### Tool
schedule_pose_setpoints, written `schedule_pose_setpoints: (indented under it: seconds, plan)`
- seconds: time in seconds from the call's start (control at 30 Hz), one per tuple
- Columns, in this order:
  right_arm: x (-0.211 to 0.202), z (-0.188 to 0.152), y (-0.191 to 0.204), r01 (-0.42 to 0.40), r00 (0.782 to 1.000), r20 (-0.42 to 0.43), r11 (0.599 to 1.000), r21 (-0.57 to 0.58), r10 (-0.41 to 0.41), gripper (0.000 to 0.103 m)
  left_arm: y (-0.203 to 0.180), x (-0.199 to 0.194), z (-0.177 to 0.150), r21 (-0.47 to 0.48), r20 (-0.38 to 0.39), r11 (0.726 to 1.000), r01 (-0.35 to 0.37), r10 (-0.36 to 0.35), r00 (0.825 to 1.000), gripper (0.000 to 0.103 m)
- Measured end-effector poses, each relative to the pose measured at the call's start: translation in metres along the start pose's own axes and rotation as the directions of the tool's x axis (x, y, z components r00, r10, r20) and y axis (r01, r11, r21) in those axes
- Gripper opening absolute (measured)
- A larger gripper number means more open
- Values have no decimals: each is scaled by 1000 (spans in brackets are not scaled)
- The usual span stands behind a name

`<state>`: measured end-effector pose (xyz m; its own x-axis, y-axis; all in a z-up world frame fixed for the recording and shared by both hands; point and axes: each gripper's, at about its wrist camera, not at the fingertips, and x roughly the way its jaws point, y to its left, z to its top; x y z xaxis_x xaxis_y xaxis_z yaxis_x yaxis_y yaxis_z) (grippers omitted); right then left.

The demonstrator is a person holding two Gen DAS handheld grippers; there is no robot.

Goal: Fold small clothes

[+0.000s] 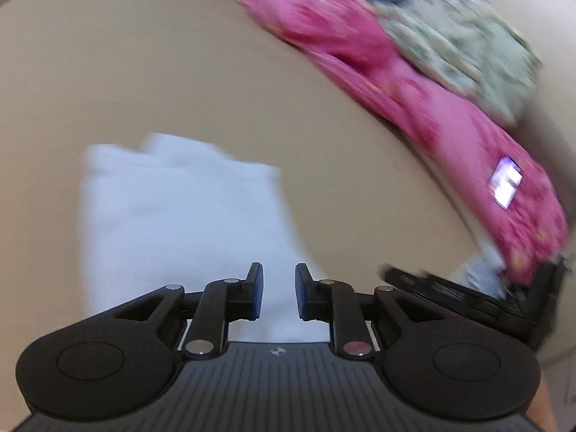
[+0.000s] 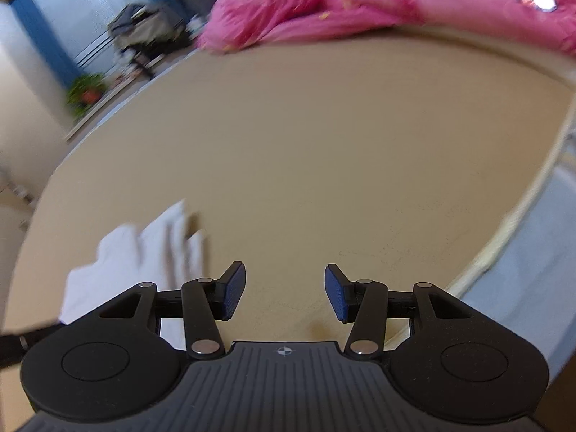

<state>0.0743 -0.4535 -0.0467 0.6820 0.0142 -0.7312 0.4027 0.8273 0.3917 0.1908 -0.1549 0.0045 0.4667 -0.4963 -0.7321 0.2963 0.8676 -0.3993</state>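
Left gripper (image 1: 279, 293) slightly parted over blurred, seemingly folded white cloth (image 1: 172, 216); right gripper (image 2: 285, 295) released, empty.

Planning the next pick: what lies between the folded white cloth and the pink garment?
Only bare tan tabletop separates white cloth from pink garment, per left wrist view.

Soft, even indoor light, no harsh shadows, heavy motion blur across the pink garment (image 1: 414, 82) and white cloth (image 1: 172, 216) in the left wrist view, bright window (image 2: 68, 18) glare at the right wrist view's upper left, fisheye bending the table edge (image 2: 532, 198), both gripper bodies stayed sharp.
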Motion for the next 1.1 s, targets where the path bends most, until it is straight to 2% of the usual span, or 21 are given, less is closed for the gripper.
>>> schedule_pose_setpoints:
  seconds: [0.07, 0.13, 0.2, 0.3, 0.37, 0.4, 0.43, 0.47, 0.5, 0.6, 0.7, 0.73, 0.77, 0.8, 0.83, 0.87, 0.9, 0.93, 1.0, 1.07, 1.1]
  plan:
    - [10, -4, 6, -100, 991, -89, 995, -6, 99, 55, 31, -6, -9, -9, -13, 998, -58, 58, 998, 20]
    - [24, -11, 13, -186, 965, -182, 982, 21, 187, 55, 47, -6, -26, 13, -30, 996, -87, 87, 996, 20]
    - [35, -19, 24, -189, 954, -236, 982, -3, 183, 55, 56, 4, -43, 56, -72, 994, -96, 100, 992, 20]
    - [45, -29, 38, -163, 951, -277, 984, -73, 137, 52, 71, 20, -66, 102, -139, 981, -166, 179, 974, 12]
    - [48, -31, 38, -174, 947, -286, 982, -77, 146, 25, 75, 6, -73, 82, -96, 986, -148, 156, 983, 18]
    - [47, -31, 37, -189, 946, -283, 979, -71, 162, 17, 78, -2, -75, 57, -72, 988, -144, 148, 986, 22]
    - [45, -30, 36, -200, 946, -272, 977, -68, 175, 8, 80, -8, -76, 30, -47, 988, -149, 150, 988, 35]
    - [41, -30, 35, -211, 951, -247, 975, -70, 188, 7, 84, -12, -76, 1, -26, 987, -160, 160, 987, 47]
    - [35, -31, 34, -226, 953, -223, 972, -69, 206, 7, 88, -14, -77, -20, -20, 985, -169, 169, 985, 50]
    - [9, -28, 22, -331, 935, -134, 944, -6, 327, 5, 94, -9, -79, -52, -49, 983, -173, 171, 984, 51]
    - [-18, -26, 3, -497, 861, -60, 861, 111, 505, 4, 95, -1, -81, -76, -50, 985, -153, 149, 988, 50]
    - [-20, -27, -2, -500, 857, -68, 857, 125, 510, 4, 96, 2, -82, -79, -57, 987, -143, 139, 989, 42]
    - [-17, -30, -5, -453, 879, -106, 883, 124, 465, 4, 99, 1, -89, -72, -72, 988, -139, 134, 988, 18]
    - [-8, -36, -6, -355, 915, -172, 931, 89, 365, 4, 100, 3, -92, -55, -93, 987, -154, 149, 985, 15]
    - [3, -43, -5, -257, 936, -240, 966, 32, 257, 5, 101, 4, -95, -32, -96, 986, -166, 163, 982, 14]
    - [11, -48, -2, -183, 945, -281, 983, -23, 169, 6, 100, 1, -96, -5, -85, 986, -165, 164, 983, 12]
    - [14, -51, 0, -109, 958, -274, 991, -79, 83, 8, 99, -2, -97, 16, -80, 986, -163, 164, 983, 11]
    - [10, -50, 2, -79, 970, -236, 991, -104, 52, 8, 99, -6, -96, 32, -74, 986, -161, 163, 984, 10]
    - [-6, -38, 1, -113, 988, -116, 990, -82, 103, 8, 98, -9, -95, 55, -70, 987, -150, 154, 986, 10]
    - [-17, -27, 0, -154, 988, -7, 988, -32, 154, 28, 101, -7, -97, 88, -87, 984, -156, 164, 983, 10]
    - [-17, -20, 2, -174, 984, 29, 985, -12, 174, 32, 100, -5, -97, 103, -95, 982, -156, 166, 982, 11]
